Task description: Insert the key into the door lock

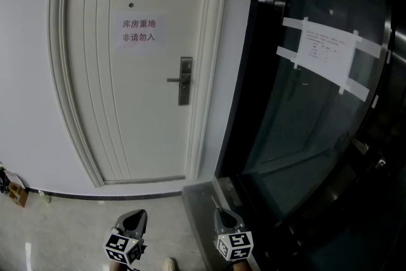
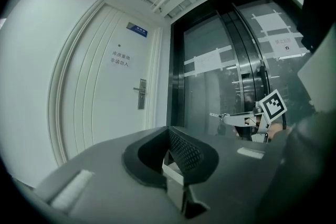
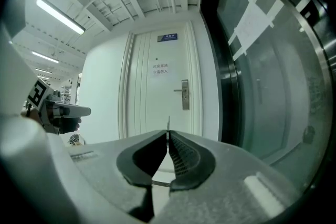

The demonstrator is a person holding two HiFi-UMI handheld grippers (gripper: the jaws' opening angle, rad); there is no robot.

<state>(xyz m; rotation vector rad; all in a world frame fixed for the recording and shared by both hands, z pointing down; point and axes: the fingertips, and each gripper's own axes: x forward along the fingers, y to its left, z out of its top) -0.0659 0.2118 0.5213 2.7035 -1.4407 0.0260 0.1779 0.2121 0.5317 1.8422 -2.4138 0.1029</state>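
Head view: the left gripper and right gripper sit side by side low in the frame, well apart from the white door. The door lock, with its lever, is at the door's right edge.
Left gripper view: its jaws are together with nothing between them. Off to the right, the right gripper holds the key, blade pointing towards the door.
Right gripper view: its jaws are clamped on the key. The thin blade pokes out past the tips, in line below the door lock and far from it.
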